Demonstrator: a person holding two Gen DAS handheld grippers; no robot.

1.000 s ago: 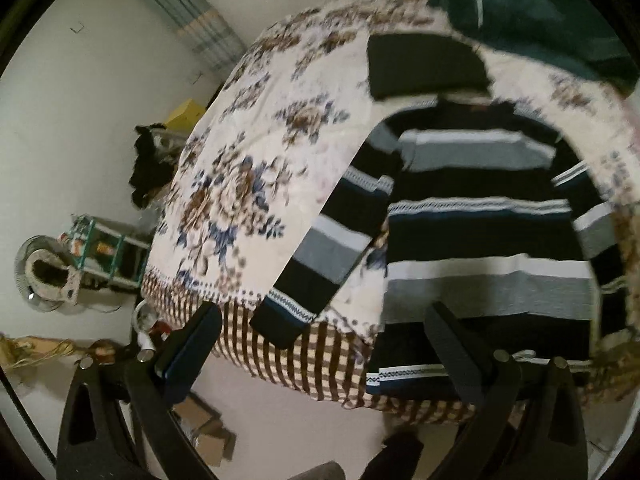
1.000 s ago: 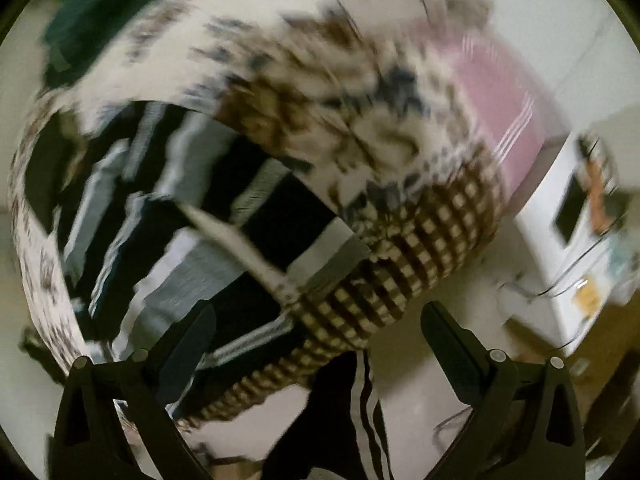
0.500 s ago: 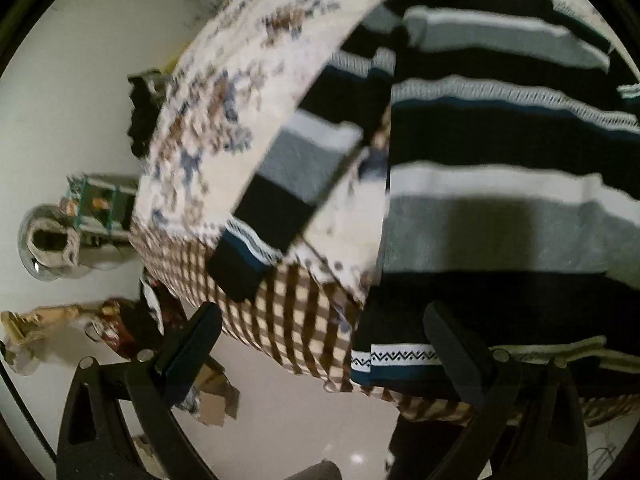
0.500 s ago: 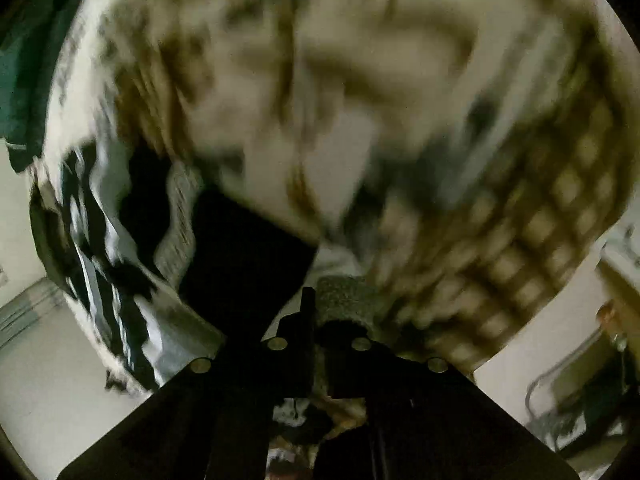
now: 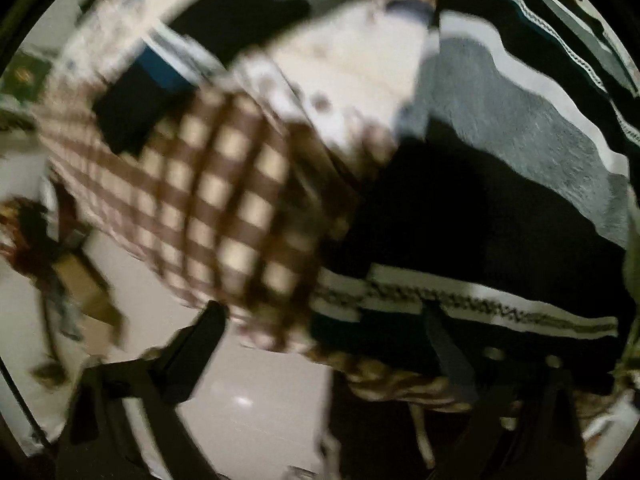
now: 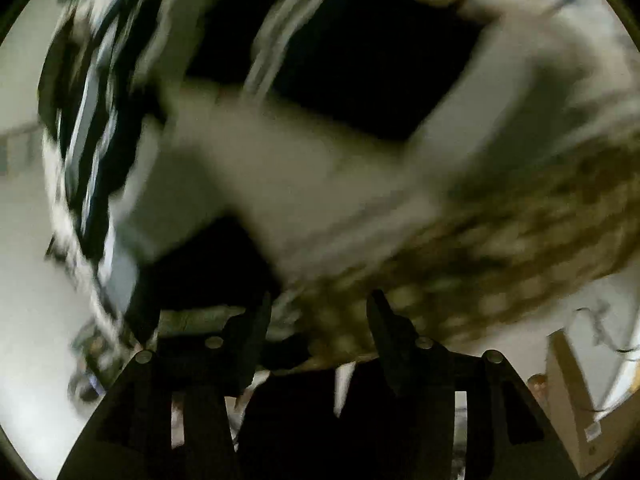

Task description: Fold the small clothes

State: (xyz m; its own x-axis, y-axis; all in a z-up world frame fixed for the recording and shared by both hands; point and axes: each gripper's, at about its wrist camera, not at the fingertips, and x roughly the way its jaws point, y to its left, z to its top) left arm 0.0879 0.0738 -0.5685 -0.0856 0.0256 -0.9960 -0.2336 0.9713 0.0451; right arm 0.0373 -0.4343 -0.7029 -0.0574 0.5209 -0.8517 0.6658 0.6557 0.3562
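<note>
A black, grey and white striped sweater [image 5: 520, 152] lies flat on a bed, its patterned hem [image 5: 460, 304] hanging at the near edge. My left gripper [image 5: 324, 344] is open, close in at the hem's lower left corner, one finger over the hem. One sleeve [image 5: 224, 36] lies to the upper left. In the blurred right wrist view the sweater [image 6: 340, 52] fills the frame. My right gripper [image 6: 318, 316] is open with its jaws partly apart, at the sweater's edge on the bed's rim; nothing is clamped.
The bed has a floral cover [image 5: 352, 68] and a brown checked skirt [image 5: 224, 200] hanging down its side. Pale floor [image 5: 248, 392] lies below with clutter at the left [image 5: 52, 264]. A white cabinet [image 6: 580, 400] stands at the right.
Both grippers have moved in close to the sweater's near edge. The right gripper's jaws, together half a second ago, now stand apart. The left gripper stays open.
</note>
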